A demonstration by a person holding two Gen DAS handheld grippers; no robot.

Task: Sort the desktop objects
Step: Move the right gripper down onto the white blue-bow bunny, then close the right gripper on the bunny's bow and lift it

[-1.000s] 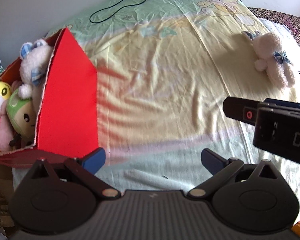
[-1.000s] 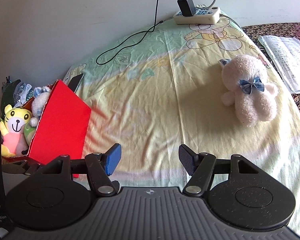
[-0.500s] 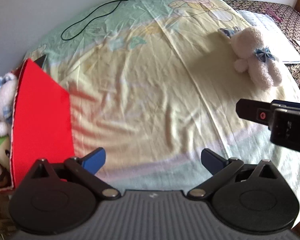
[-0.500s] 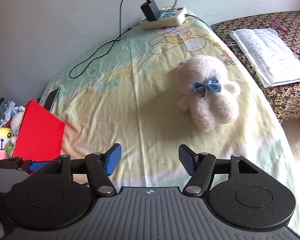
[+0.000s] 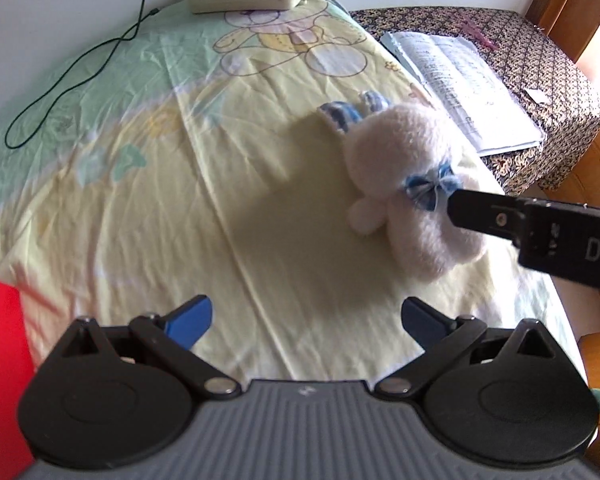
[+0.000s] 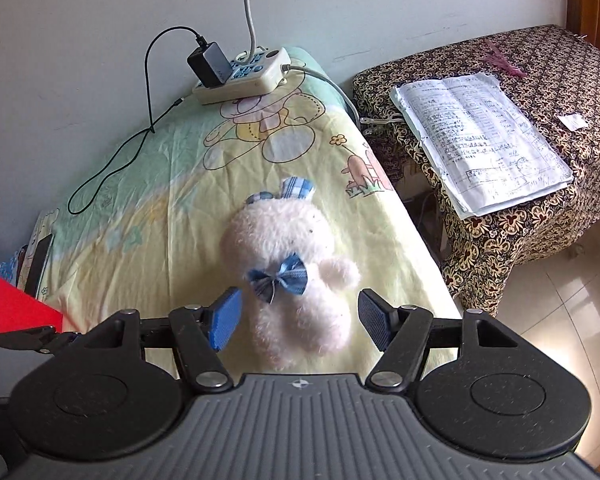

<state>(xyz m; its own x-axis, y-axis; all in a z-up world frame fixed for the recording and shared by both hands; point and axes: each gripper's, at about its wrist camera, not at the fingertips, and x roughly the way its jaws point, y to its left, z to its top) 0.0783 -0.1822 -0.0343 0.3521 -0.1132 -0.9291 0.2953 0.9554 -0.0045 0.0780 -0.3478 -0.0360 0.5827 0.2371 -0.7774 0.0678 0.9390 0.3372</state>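
both grippers swing from red cardboard box toward fluffy white plush bunny with blue plaid bow near table's right edge. right gripper jaws opening, straddling bunny, untouched. left gripper jaws apart, empty. grasp next.

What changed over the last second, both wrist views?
Both grippers swung away from the red cardboard box toward the fluffy white plush bunny with a blue bow. The right gripper now straddles the bunny's body, jaws opening, pads not pressing. The left gripper is open over bare yellow sheet. Nothing grasped or released. Bunny, white power strip and papers stayed put.
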